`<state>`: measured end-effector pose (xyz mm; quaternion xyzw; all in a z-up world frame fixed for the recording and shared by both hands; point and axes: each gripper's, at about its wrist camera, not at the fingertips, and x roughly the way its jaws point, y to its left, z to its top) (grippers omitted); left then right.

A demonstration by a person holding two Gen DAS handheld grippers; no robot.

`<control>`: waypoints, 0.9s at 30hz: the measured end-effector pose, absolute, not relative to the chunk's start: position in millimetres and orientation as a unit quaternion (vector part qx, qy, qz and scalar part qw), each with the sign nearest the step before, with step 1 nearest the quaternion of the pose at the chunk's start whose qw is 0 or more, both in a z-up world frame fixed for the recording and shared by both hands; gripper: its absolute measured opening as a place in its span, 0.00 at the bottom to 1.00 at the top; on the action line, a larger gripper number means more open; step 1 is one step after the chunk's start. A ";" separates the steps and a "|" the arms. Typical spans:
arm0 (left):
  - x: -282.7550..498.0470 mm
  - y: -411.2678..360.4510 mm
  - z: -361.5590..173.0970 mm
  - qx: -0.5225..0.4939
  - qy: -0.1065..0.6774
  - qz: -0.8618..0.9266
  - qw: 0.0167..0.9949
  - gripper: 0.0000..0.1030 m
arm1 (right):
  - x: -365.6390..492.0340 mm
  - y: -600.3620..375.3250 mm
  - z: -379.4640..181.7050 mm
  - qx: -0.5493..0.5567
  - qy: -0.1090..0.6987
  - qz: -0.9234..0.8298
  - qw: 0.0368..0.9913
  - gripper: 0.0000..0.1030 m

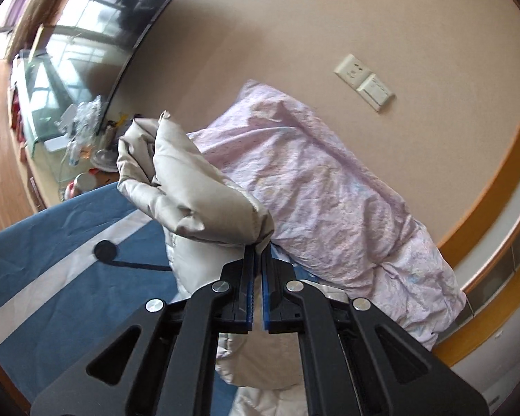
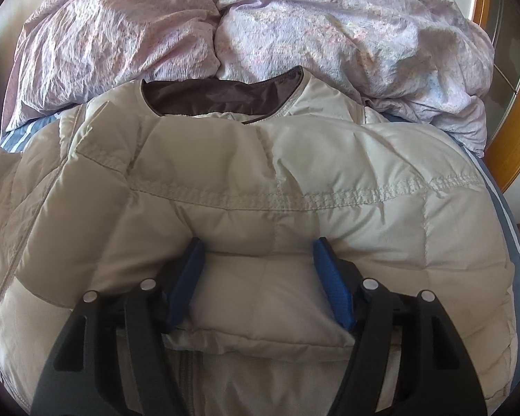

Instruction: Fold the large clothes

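My left gripper [image 1: 259, 260] pinches the sleeve [image 1: 190, 187] of the puffy jacket [image 2: 260, 180]; my right gripper [image 2: 258, 260] is wide. It looks soft, slippery, so I grip seams.

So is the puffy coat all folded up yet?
Not yet. The coat lies partly folded on the bed, and the left gripper holds one part lifted up.

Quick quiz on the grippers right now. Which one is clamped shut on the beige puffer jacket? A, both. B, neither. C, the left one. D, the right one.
C: the left gripper has its blue pads pinched together on a lifted part of the beige puffer jacket, while the right gripper sits with its fingers spread wide around a fold.
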<state>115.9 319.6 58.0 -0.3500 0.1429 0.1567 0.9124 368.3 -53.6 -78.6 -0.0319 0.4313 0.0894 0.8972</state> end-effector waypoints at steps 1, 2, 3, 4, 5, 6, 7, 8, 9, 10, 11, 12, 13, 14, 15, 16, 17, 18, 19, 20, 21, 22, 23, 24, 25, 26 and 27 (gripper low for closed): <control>126.1 307.1 65.8 -0.336 0.146 0.140 0.920 0.02 | 368.7 -53.8 -78.6 -0.031 0.431 0.090 0.897 0.65; 136.7 293.5 72.5 -0.322 0.151 0.124 0.926 0.02 | 368.9 -53.8 -78.6 -0.030 0.431 0.091 0.897 0.65; 147.9 279.2 78.3 -0.310 0.156 0.105 0.932 0.02 | 369.1 -53.9 -78.6 -0.028 0.431 0.091 0.897 0.65; 158.3 265.0 82.6 -0.300 0.161 0.086 0.936 0.02 | 369.1 -54.3 -78.6 -0.027 0.431 0.092 0.897 0.65; 167.9 250.3 85.4 -0.291 0.165 0.067 0.940 0.02 | 369.5 -54.9 -78.7 -0.024 0.431 0.093 0.897 0.65; 178.9 234.7 87.8 -0.282 0.171 0.047 0.943 0.02 | 369.4 -55.4 -78.8 -0.021 0.431 0.094 0.897 0.65; 188.2 219.4 89.3 -0.274 0.176 0.027 0.945 0.02 | 369.7 -56.2 -78.8 -0.018 0.431 0.095 0.897 0.65; 197.9 203.3 90.3 -0.267 0.181 0.007 0.947 0.02 | 369.2 -56.9 -79.1 -0.014 0.430 0.097 0.897 0.65; 207.0 187.5 91.0 -0.259 0.187 -0.013 0.947 0.02 | 369.6 -57.9 -79.3 -0.010 0.430 0.099 0.897 0.65; 216.3 171.1 90.9 -0.252 0.193 -0.034 0.948 0.02 | 369.9 -58.8 -79.4 -0.007 0.431 0.101 0.897 0.65; 224.7 155.1 90.3 -0.245 0.200 -0.054 0.947 0.02 | 370.0 -59.3 -79.6 -0.004 0.431 0.102 0.897 0.66; 231.5 140.0 89.0 -0.237 0.206 -0.072 0.946 0.02 | 370.3 -59.9 -79.8 -0.002 0.431 0.103 0.896 0.66; 238.2 125.5 87.5 -0.232 0.212 -0.091 0.945 0.02 | 370.2 -60.2 -79.8 0.000 0.431 0.104 0.896 0.66; 243.2 112.5 86.2 -0.227 0.217 -0.106 0.943 0.02 | 370.4 -60.8 -79.8 0.002 0.431 0.106 0.896 0.66; 247.8 100.8 84.0 -0.222 0.221 -0.117 0.942 0.02 | 370.3 -61.3 -79.9 0.004 0.431 0.107 0.896 0.66; 251.1 91.5 81.9 -0.218 0.225 -0.126 0.941 0.02 | 370.5 -61.9 -79.9 0.007 0.431 0.108 0.896 0.66; 254.8 83.6 78.5 -0.217 0.230 -0.136 0.939 0.02 | 370.7 -62.3 -80.1 0.008 0.431 0.109 0.896 0.67; 258.7 77.6 74.8 -0.220 0.236 -0.144 0.936 0.01 | 370.8 -62.5 -80.2 0.010 0.432 0.110 0.895 0.67; 262.2 72.6 69.6 -0.223 0.243 -0.149 0.932 0.02 | 370.7 -62.4 -80.3 0.010 0.431 0.110 0.895 0.67; 266.4 67.9 65.8 -0.226 0.250 -0.153 0.929 0.02 | 370.7 -62.3 -80.3 0.011 0.431 0.111 0.895 0.67; 269.4 64.1 60.0 -0.229 0.257 -0.158 0.926 0.02 | 370.5 -62.3 -80.6 0.012 0.431 0.111 0.895 0.67; 271.9 59.8 55.6 -0.230 0.264 -0.160 0.923 0.01 | 370.5 -62.2 -80.8 0.013 0.431 0.111 0.895 0.67; 273.7 55.7 50.7 -0.230 0.270 -0.162 0.921 0.02 | 370.2 -62.0 -80.8 0.014 0.431 0.112 0.895 0.67; 275.4 52.6 45.8 -0.230 0.278 -0.163 0.918 0.01 | 369.8 -61.9 -80.9 0.014 0.431 0.112 0.895 0.67; 278.2 48.8 39.9 -0.229 0.290 -0.163 0.915 0.01 | 369.9 -62.0 -81.0 0.015 0.430 0.112 0.896 0.68; 280.2 46.6 35.1 -0.228 0.301 -0.164 0.911 0.02 | 370.4 -62.4 -81.1 0.017 0.430 0.113 0.896 0.68; 284.7 43.3 30.6 -0.227 0.314 -0.162 0.907 0.02 | 370.3 -63.8 -80.8 0.021 0.429 0.115 0.896 0.68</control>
